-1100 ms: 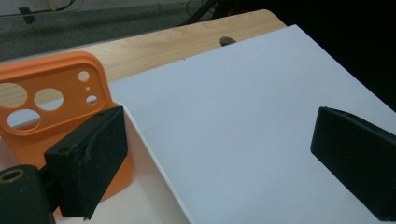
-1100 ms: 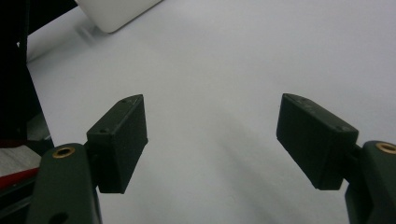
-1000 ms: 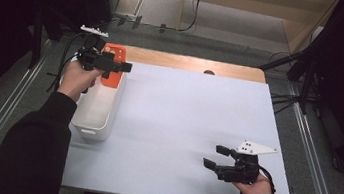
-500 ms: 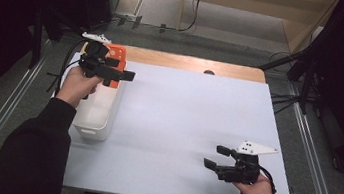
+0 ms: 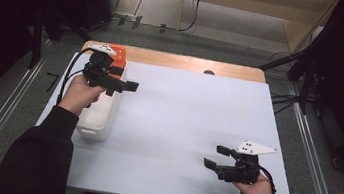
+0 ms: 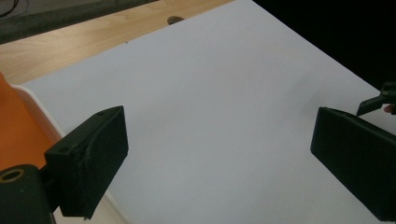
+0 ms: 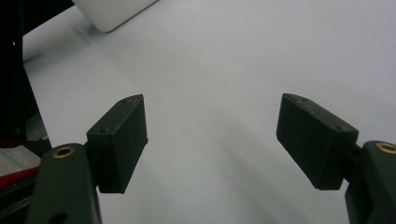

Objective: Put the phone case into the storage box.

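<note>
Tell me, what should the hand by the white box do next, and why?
Probably dip the left gripper down into the white bin. Its jaws are open and empty, it hovers at the bin's edge, and an orange thing lies inside, the nearest thing to grab.

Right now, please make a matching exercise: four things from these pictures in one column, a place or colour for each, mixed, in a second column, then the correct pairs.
Things:
1. left tongs
2. right tongs
3. white bin
4. orange item

Places or colours:
A. inside the bin, at its far end
B. open, low over the near right of the white sheet
C. along the left edge of the sheet
D. open, above the bin

Pairs: 1-D, 2-B, 3-C, 4-A
</note>
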Tool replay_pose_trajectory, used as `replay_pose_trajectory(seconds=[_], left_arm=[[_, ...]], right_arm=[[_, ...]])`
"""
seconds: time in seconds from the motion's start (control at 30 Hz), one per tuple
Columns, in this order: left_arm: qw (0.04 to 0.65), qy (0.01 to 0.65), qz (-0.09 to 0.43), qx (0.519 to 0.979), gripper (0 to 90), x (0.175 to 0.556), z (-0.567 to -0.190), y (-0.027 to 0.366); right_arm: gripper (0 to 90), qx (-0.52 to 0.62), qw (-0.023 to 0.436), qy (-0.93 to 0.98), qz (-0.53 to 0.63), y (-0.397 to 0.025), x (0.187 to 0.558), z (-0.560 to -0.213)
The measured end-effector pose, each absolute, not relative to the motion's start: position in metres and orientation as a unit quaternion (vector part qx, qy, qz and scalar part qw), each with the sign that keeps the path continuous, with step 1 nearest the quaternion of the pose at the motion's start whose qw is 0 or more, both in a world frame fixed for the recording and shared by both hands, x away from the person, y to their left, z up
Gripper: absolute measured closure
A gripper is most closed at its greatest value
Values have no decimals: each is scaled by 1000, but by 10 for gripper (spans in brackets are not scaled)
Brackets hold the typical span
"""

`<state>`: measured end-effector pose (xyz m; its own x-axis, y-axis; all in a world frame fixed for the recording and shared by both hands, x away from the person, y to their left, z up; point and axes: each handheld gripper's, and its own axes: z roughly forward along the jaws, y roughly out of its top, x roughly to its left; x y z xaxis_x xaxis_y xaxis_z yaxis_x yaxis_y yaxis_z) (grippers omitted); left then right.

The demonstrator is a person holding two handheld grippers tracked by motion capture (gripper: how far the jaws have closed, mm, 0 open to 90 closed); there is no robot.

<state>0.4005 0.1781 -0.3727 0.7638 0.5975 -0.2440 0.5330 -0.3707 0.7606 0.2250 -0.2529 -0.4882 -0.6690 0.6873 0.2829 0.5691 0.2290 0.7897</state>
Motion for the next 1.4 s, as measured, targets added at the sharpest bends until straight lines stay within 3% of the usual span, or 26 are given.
replay_pose_trajectory(seconds=[1.4], left_arm=[[479, 307, 18, 822, 61, 333, -389, 187]], right_arm=[[232, 399, 63, 785, 470, -249, 225, -488]])
